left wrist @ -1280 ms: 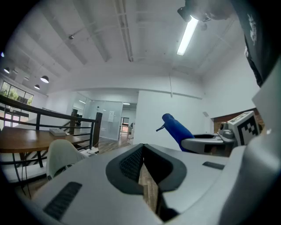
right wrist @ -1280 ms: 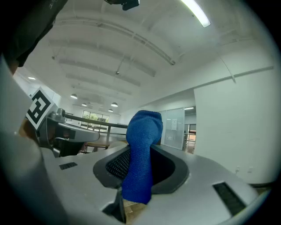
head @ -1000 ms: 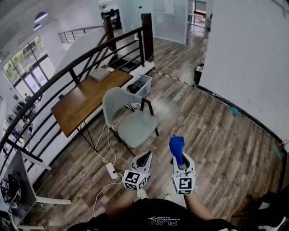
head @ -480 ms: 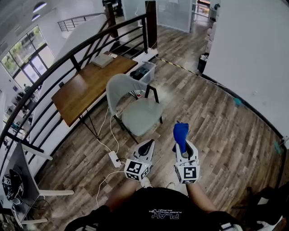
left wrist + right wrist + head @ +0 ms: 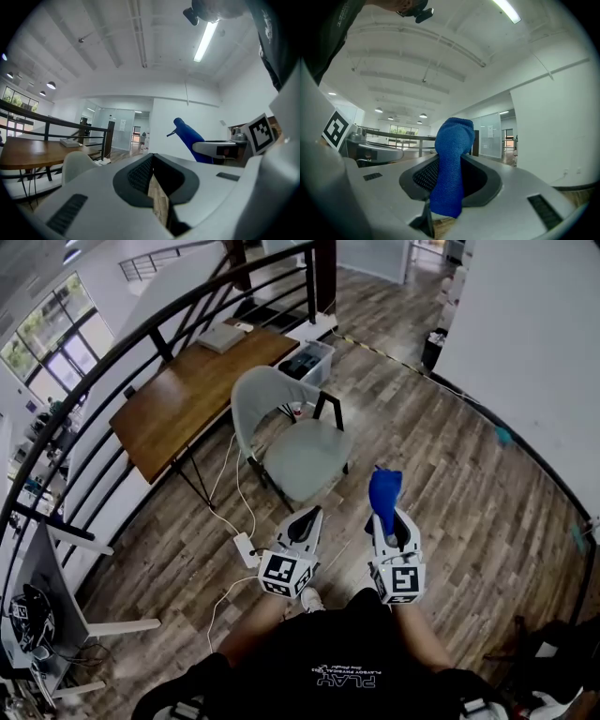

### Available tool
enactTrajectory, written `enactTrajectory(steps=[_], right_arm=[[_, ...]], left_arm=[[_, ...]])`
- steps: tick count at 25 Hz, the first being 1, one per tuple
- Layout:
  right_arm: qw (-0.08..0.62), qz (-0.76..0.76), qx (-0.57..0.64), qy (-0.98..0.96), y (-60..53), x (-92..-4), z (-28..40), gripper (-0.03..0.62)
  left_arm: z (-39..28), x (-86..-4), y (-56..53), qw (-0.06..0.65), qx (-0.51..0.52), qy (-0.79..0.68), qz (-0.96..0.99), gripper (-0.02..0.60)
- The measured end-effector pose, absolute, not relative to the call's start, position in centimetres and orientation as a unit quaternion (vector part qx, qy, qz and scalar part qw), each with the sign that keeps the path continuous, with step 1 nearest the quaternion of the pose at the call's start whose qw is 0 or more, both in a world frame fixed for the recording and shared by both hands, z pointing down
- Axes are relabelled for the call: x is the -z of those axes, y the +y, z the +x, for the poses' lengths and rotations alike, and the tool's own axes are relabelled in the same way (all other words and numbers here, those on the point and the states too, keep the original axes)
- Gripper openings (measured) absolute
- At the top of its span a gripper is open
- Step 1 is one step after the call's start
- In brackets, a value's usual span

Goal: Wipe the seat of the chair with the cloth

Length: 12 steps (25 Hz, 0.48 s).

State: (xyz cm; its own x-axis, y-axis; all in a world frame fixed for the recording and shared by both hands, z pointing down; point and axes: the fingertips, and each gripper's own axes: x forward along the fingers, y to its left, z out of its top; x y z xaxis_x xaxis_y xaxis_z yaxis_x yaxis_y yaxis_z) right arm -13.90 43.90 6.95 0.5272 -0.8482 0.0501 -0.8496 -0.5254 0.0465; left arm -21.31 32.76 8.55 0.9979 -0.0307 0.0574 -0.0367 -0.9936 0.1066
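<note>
The grey chair (image 5: 298, 442) stands on the wood floor beside a desk, its pale seat (image 5: 311, 458) bare and facing me. My right gripper (image 5: 390, 518) is held in front of my body, short of the seat, shut on the blue cloth (image 5: 383, 488), which sticks up out of the jaws. In the right gripper view the cloth (image 5: 451, 164) stands bunched between the jaws. My left gripper (image 5: 301, 525) hangs beside it to the left, jaws shut with nothing in them. Its own view shows the chair back (image 5: 77, 164) low at the left and the cloth (image 5: 190, 138) at the right.
A brown desk (image 5: 192, 395) runs along a black railing (image 5: 112, 371) left of the chair. A white power strip (image 5: 247, 549) and cables lie on the floor by the chair's legs. A grey bin (image 5: 309, 364) sits behind the chair. A white wall (image 5: 534, 352) rises at the right.
The view has closed in on the chair: chair and desk have slid down and right in the head view. Both grippers keep their pose, the cloth still upright in the right one.
</note>
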Motion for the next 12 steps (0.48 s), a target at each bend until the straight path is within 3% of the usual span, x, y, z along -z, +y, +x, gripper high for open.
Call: enactTrajectory(steps=[12], right_arm=[[0.03, 0.857, -0.018, -0.515, 41.9, -7.9, -6.7, 0.121]], left_arm=[[-14.5, -9.0, 31.4, 0.04, -0.043, -0.038, 0.998, 0.002]])
